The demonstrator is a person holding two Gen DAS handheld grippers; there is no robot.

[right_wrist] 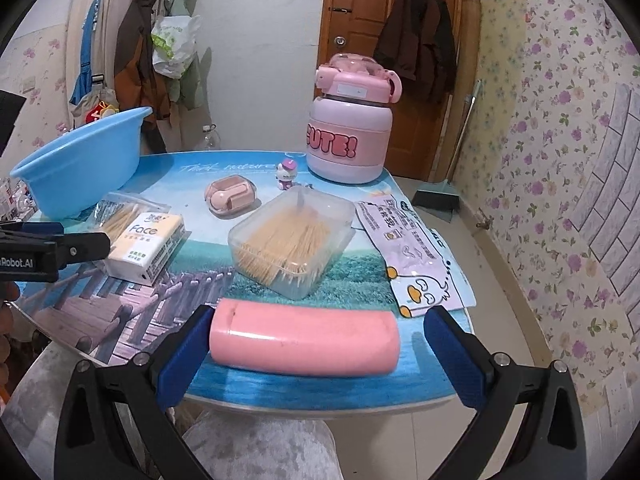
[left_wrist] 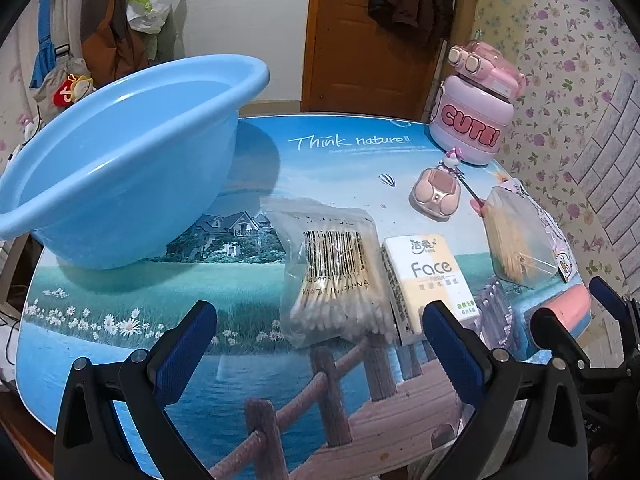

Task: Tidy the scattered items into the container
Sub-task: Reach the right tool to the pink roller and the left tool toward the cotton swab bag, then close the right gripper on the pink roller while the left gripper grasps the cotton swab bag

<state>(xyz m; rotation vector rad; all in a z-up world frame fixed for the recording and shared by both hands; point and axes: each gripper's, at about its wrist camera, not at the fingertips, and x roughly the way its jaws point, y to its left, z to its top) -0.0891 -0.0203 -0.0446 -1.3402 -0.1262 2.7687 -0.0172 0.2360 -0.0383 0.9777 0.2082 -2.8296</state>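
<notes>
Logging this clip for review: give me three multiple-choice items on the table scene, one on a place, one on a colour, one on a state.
1. Where does the pink case lie?
A. in the basin
B. between the open right gripper fingers, at the table's near edge
C. on the bottle

2. What colour is the basin?
A. blue
B. green
C. white

3. The left gripper is
A. shut on the tissue pack
B. shut on the cotton swabs
C. open, holding nothing

Answers: 1 B, the case spans the gap; 2 A, light blue plastic; 3 C, fingers wide apart.

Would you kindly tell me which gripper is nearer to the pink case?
Right. The right gripper has its open jaws on either side of the pink case; the left gripper sits off to its left, facing the cotton swabs.
</notes>
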